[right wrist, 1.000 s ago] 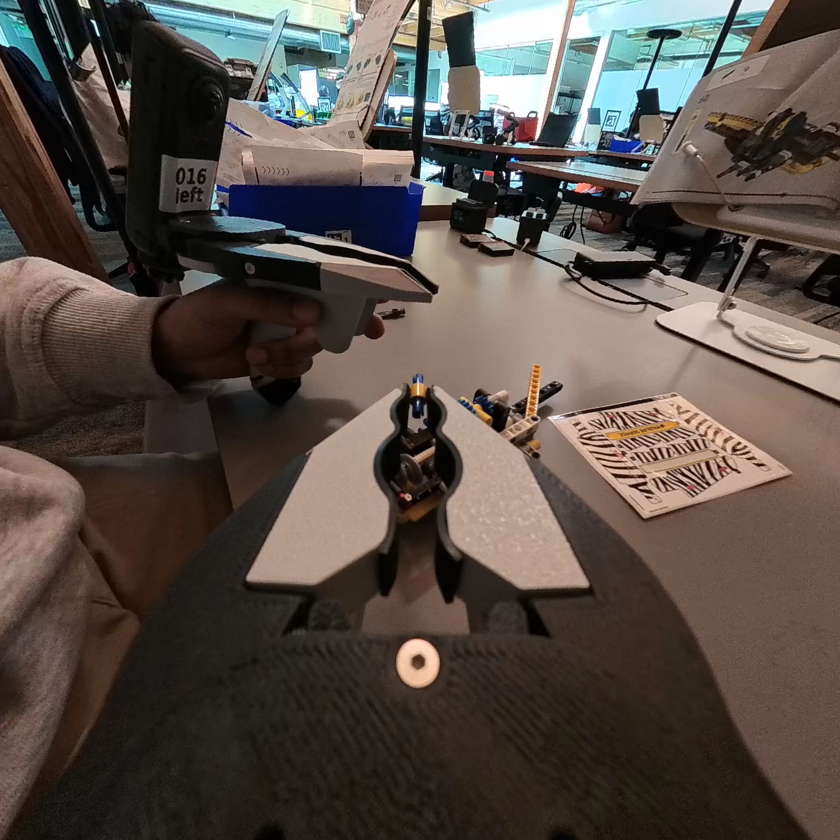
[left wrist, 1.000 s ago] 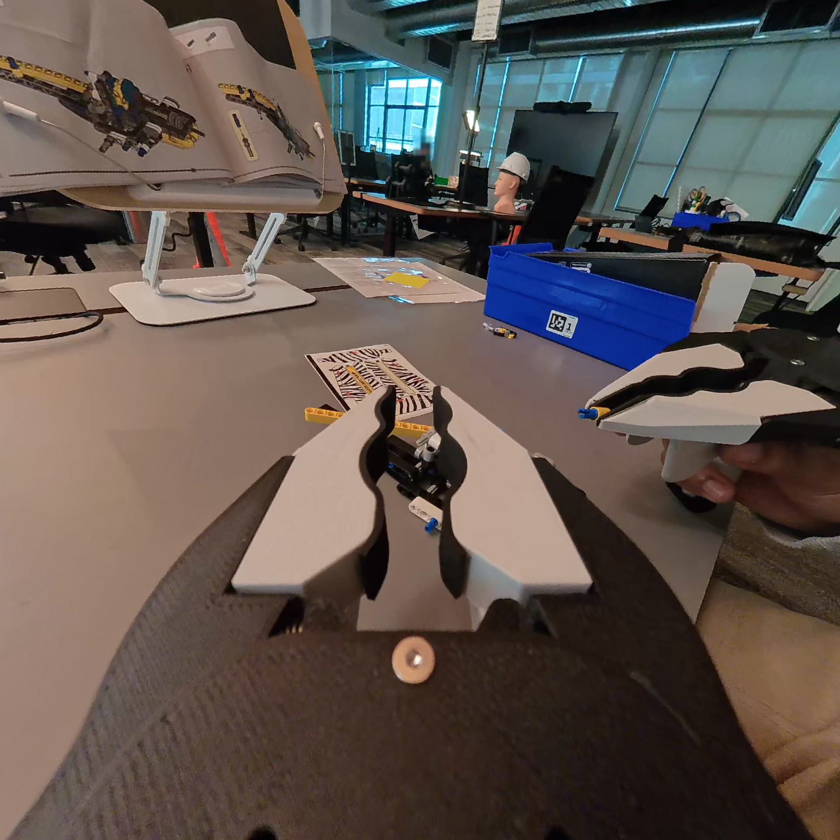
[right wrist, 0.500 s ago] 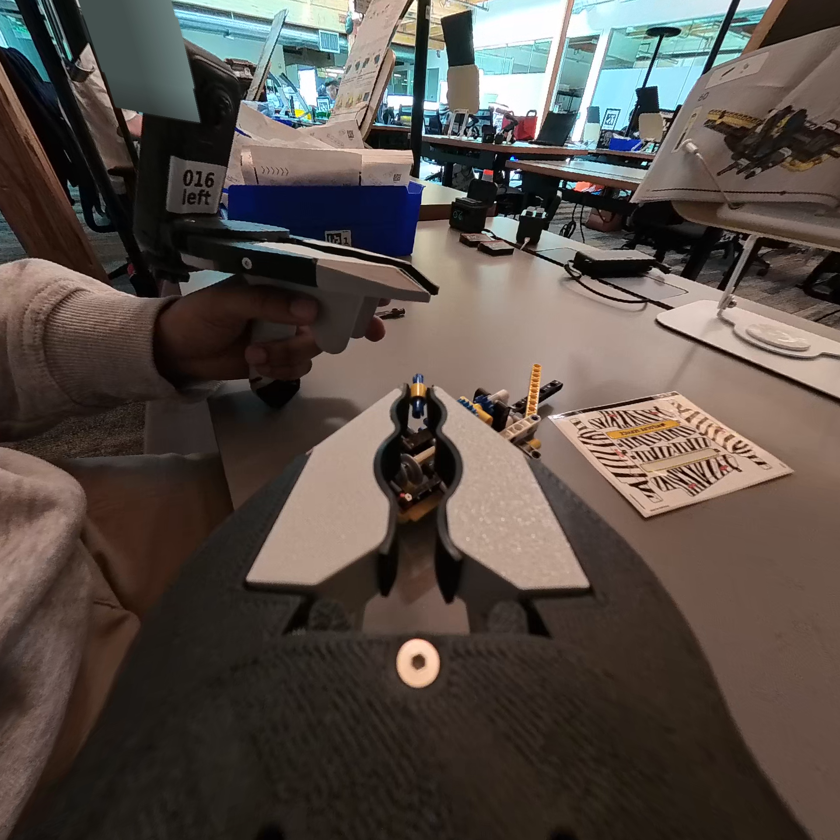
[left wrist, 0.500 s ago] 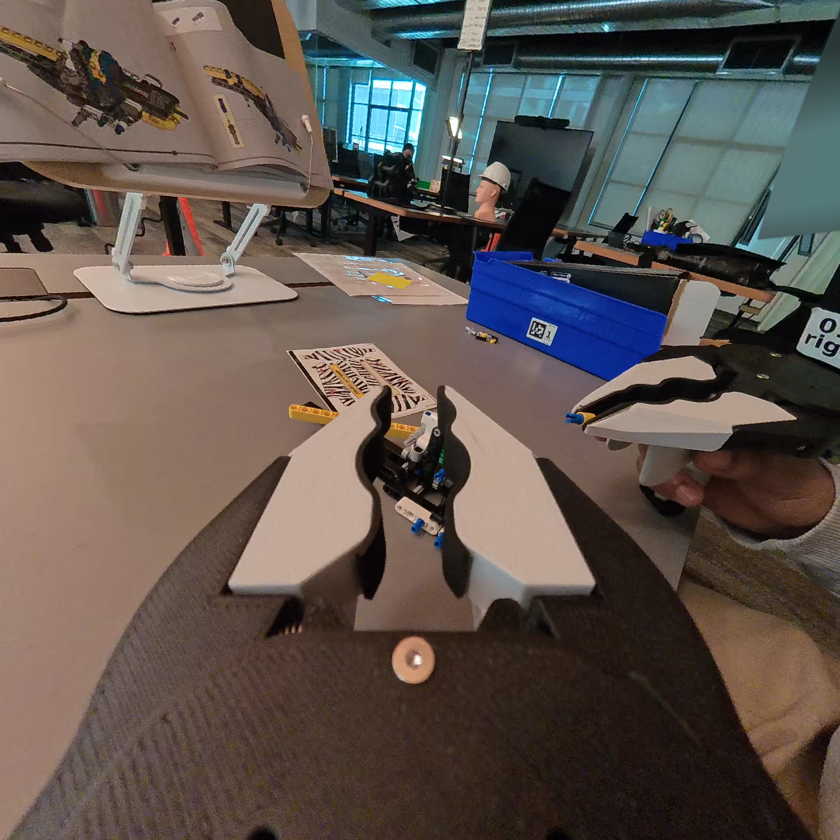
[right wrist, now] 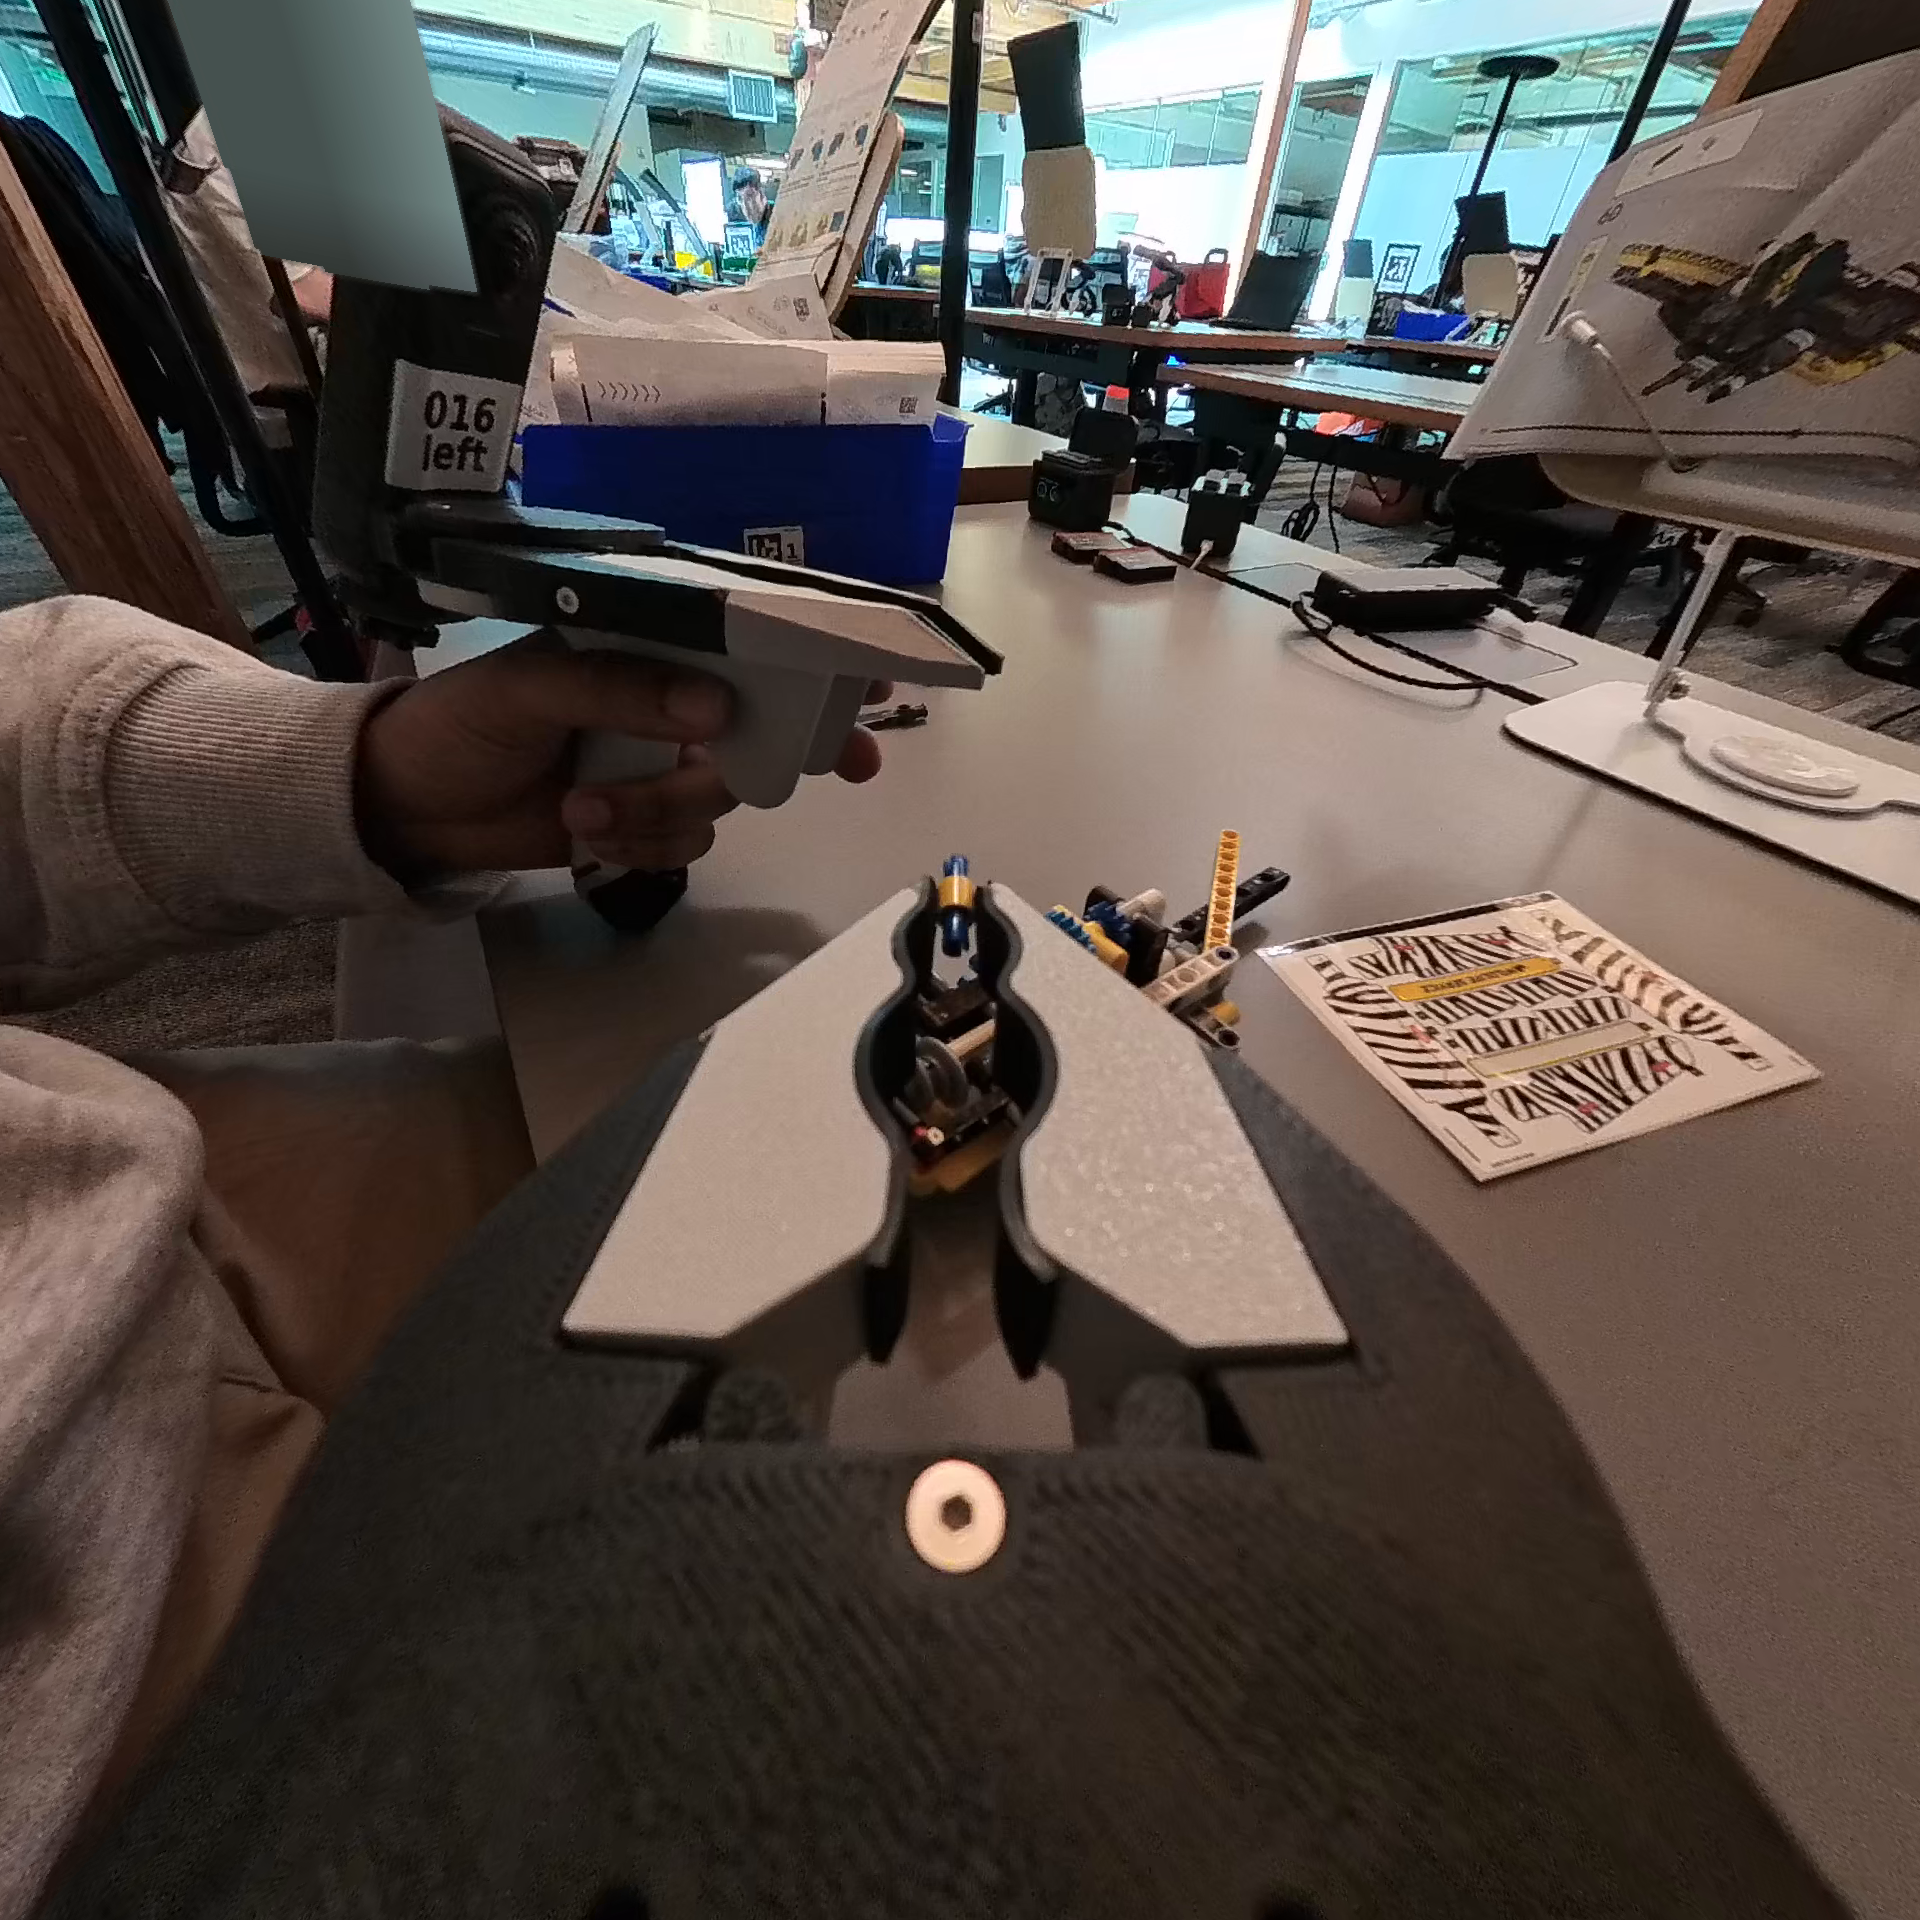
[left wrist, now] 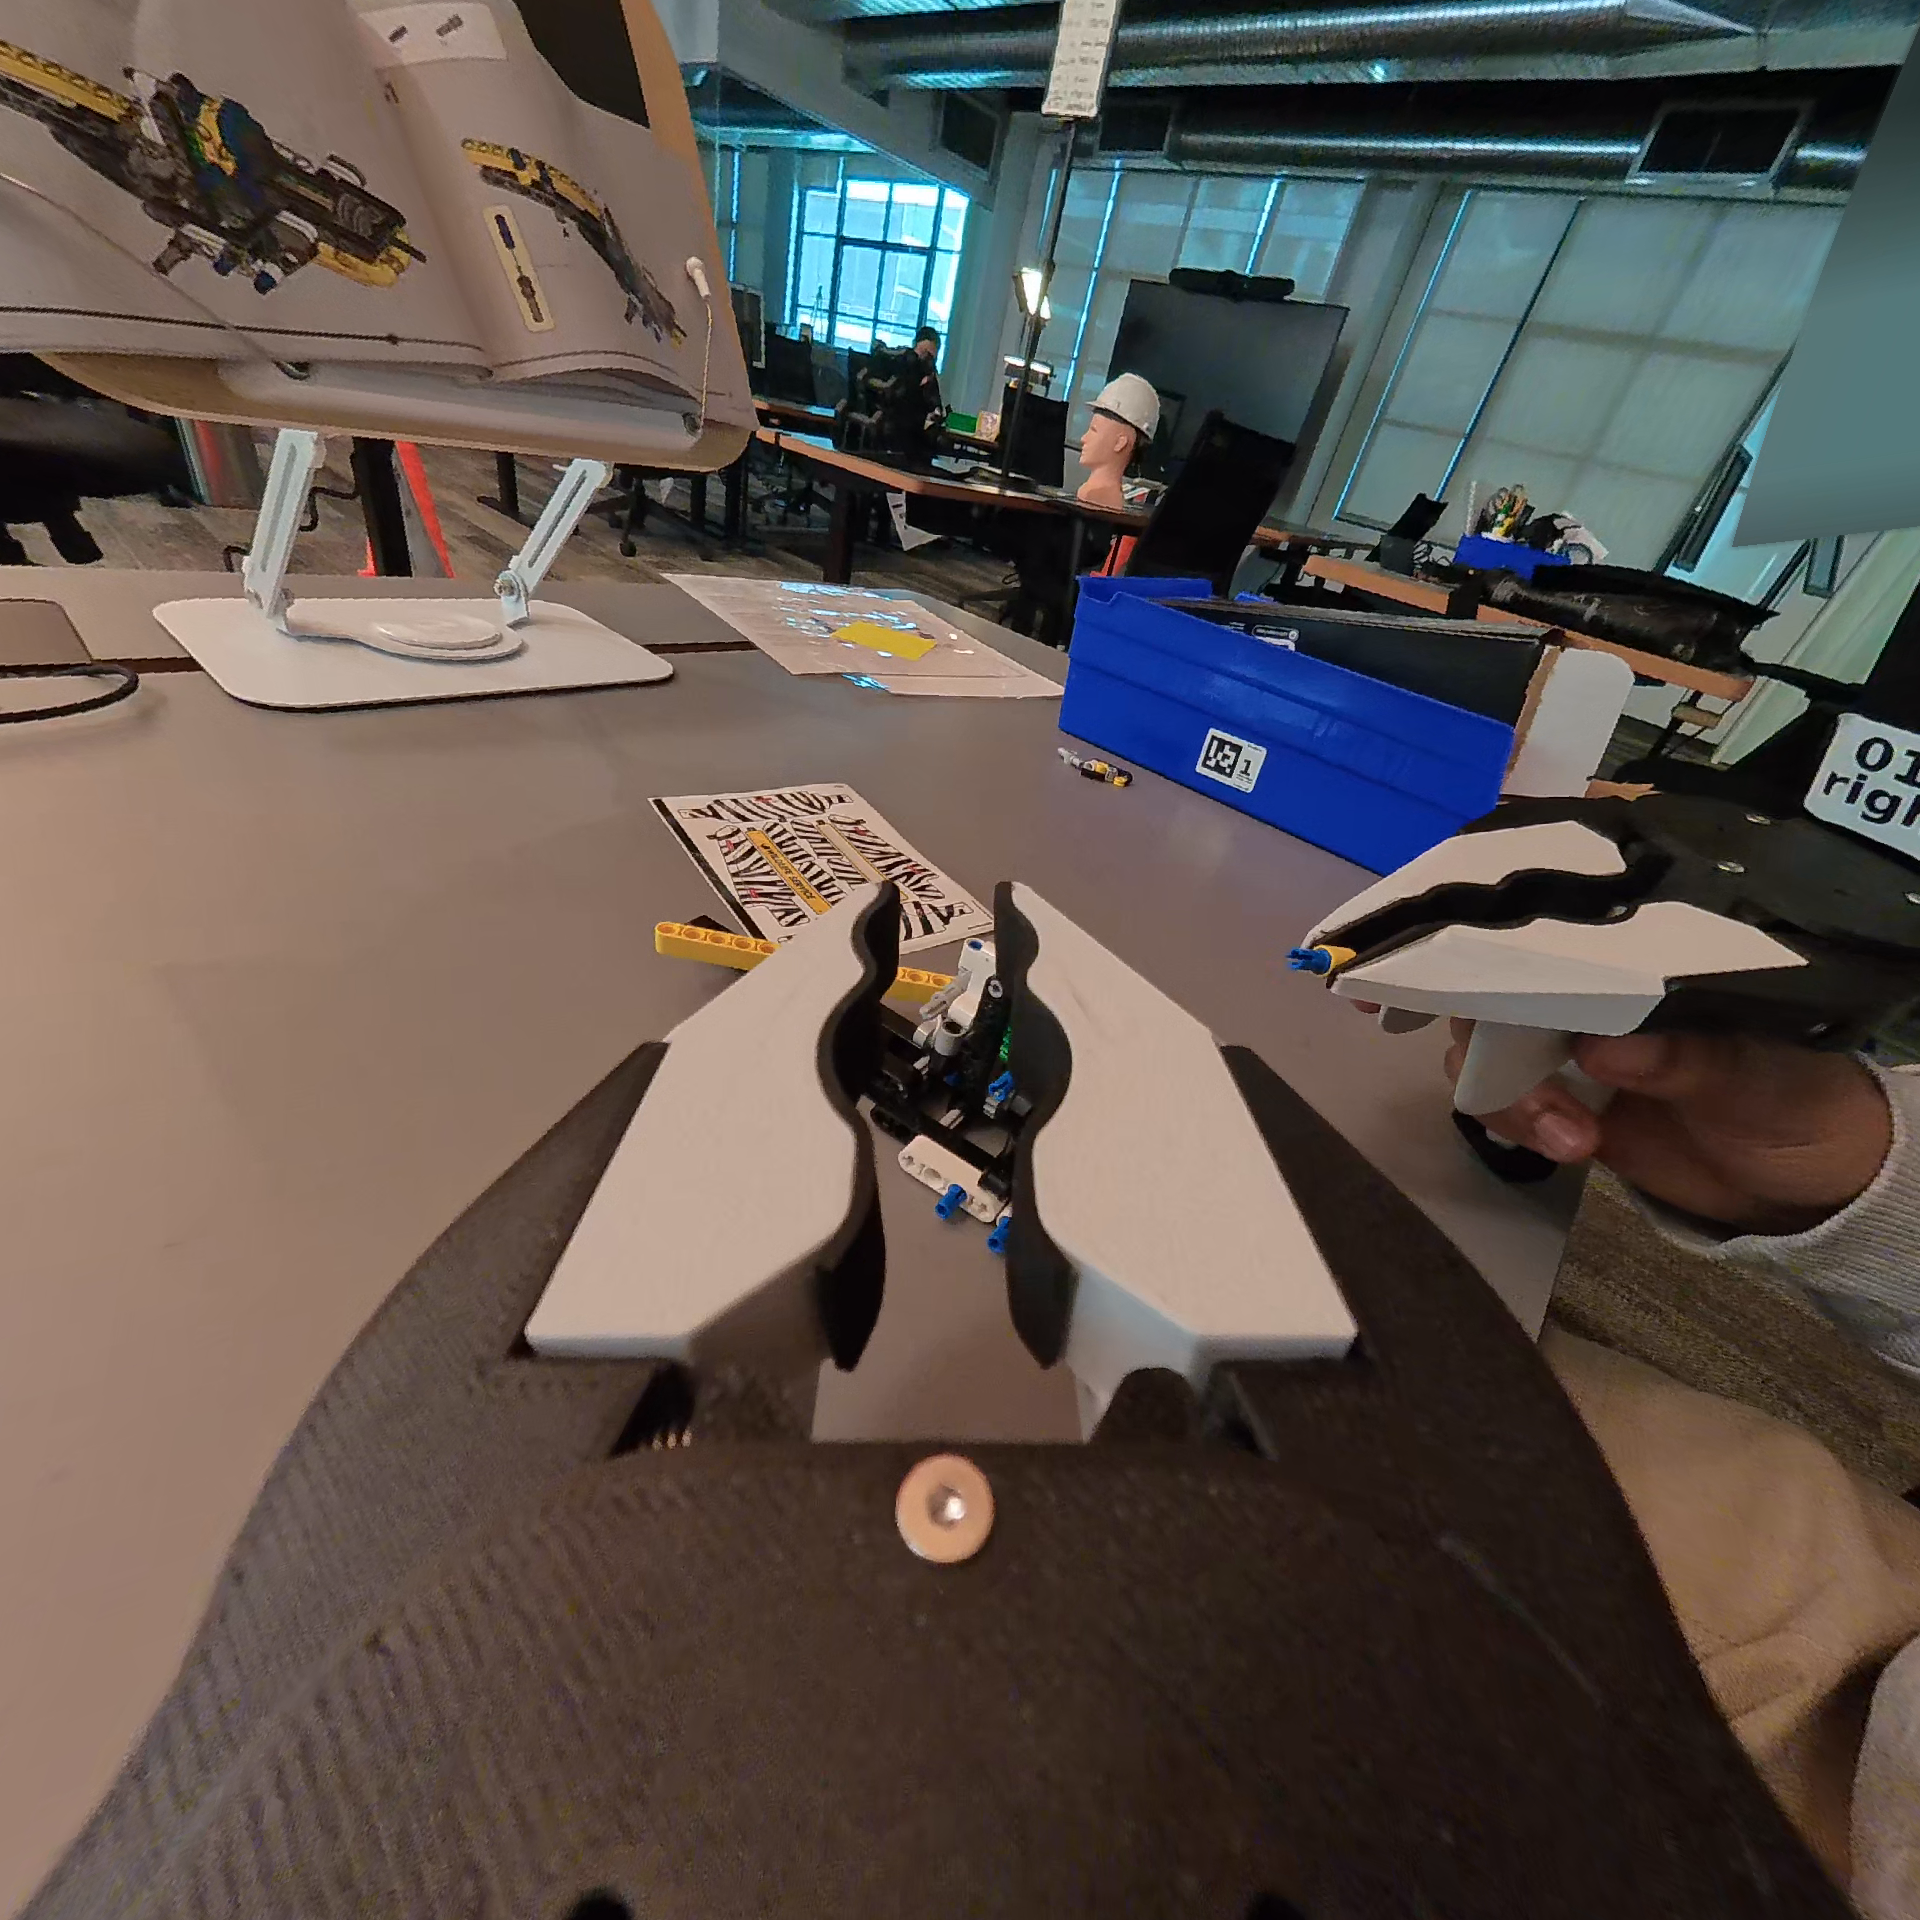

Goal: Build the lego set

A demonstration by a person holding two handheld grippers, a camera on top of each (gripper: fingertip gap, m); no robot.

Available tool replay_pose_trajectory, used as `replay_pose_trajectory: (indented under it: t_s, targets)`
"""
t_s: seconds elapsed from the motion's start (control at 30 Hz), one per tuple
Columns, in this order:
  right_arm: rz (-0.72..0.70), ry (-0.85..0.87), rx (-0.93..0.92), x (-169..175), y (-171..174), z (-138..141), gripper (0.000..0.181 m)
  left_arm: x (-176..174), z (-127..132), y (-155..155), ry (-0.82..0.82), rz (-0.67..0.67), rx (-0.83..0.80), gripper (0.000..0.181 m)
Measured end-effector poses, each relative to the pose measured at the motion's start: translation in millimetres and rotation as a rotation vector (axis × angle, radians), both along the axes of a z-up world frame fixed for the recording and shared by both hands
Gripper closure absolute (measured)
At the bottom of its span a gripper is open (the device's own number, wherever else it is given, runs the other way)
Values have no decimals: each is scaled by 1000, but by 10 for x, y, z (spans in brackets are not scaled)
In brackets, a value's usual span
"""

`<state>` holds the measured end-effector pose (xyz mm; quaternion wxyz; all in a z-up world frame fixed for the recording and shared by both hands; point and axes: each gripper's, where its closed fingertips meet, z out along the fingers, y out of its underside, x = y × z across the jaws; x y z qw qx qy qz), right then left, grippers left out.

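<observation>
A white printed label (right wrist: 454,434) sits on the black mount above the left tool (right wrist: 977,665); a similar one (left wrist: 1870,795) sits on the right tool (left wrist: 1311,961). Beyond the right tool, a blue bin (left wrist: 1351,675) carries a white code sticker (left wrist: 1231,761). Ahead of the left tool, a striped sticker sheet (left wrist: 821,868) bears a yellow printed strip, too small to read.

Blue bin (left wrist: 1278,717), zebra-striped sticker sheet (right wrist: 1538,1029)

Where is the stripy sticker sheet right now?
The sticker sheet lies flat on the grey table, to the right of the lego pile, with the book stand behind it.
</observation>
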<state>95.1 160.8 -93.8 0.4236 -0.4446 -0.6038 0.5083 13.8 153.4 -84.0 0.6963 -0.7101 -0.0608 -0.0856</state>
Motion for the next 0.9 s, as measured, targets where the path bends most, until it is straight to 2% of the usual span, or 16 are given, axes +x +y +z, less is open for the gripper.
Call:
replay_pose_trajectory:
  t_s: [0.8,0.9]
  targets:
    - [0,-3,0,-6,-6,-13,176,-4,-6,-1,-12,-5,-3,168]
    - [1,-2,0,-5,-7,-10,176,152,-10,-8,-9,-97,-8,170]
